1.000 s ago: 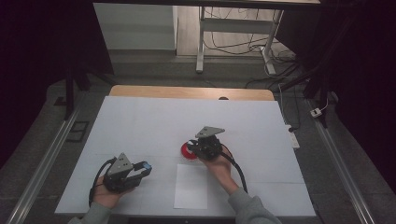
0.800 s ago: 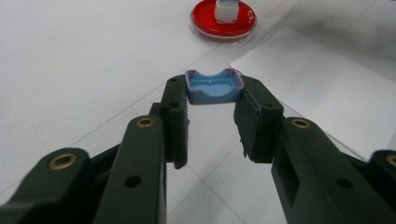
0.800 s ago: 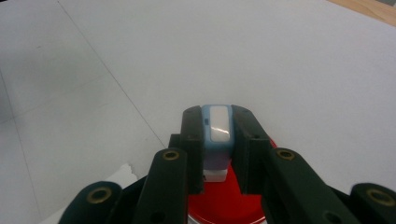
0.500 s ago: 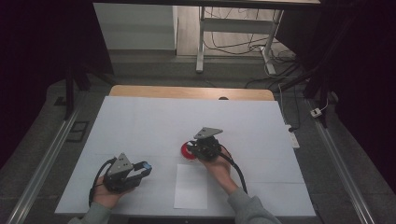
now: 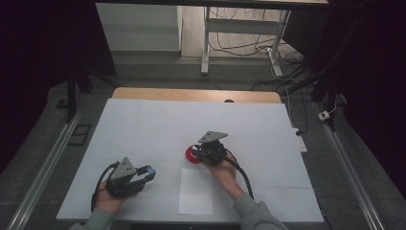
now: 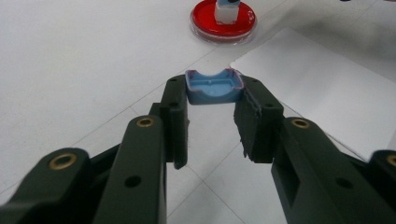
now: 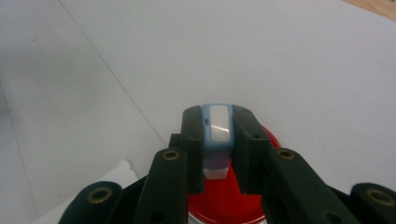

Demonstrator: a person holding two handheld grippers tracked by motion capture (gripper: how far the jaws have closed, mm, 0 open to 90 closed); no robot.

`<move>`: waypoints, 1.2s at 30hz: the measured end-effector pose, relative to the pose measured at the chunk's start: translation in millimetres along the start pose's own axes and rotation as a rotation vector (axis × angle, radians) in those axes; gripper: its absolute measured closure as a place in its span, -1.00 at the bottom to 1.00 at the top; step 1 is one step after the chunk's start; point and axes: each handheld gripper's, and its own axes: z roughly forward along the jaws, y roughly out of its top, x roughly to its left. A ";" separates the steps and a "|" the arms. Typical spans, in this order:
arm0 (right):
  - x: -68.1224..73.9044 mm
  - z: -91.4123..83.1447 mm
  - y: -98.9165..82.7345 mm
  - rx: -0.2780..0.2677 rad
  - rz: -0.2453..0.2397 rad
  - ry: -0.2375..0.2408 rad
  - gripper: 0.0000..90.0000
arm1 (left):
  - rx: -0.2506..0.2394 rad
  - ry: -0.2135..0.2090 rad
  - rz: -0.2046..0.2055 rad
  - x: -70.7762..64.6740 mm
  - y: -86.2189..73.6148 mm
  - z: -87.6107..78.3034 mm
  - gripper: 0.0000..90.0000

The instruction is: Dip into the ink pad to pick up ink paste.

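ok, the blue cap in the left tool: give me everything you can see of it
The blue cap is a small, light blue, plastic-looking shell with a hollow inside, rounded corners and a purplish-red tinge along its rim. Its upper edge dips in a curved notch. The left tool is shut on it, the jaw tips pressing its two sides, and holds it off the white table, open side toward the camera. Beyond it lie a white sheet of paper and a red dish.

High view: above the person's side, looking forward and down on the white table (image 5: 143,124).
Left gripper view: low, close over the tabletop, facing the red dish (image 6: 223,21) at the frame's top.
Right gripper view: nearer, directly over the same red dish (image 7: 224,205).
Shared: dish, paper sheet (image 5: 196,191).
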 end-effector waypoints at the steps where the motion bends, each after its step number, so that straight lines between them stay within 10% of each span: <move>1: 0.1 -0.4 0.3 -0.003 -0.002 0.000 0.69 | 0.000 0.002 -0.001 0.0 0.0 0.1 0.46; 36: 0.6 -20.6 7.7 -0.092 0.016 0.021 0.68 | -0.005 0.005 -0.007 2.2 -0.4 -1.6 0.46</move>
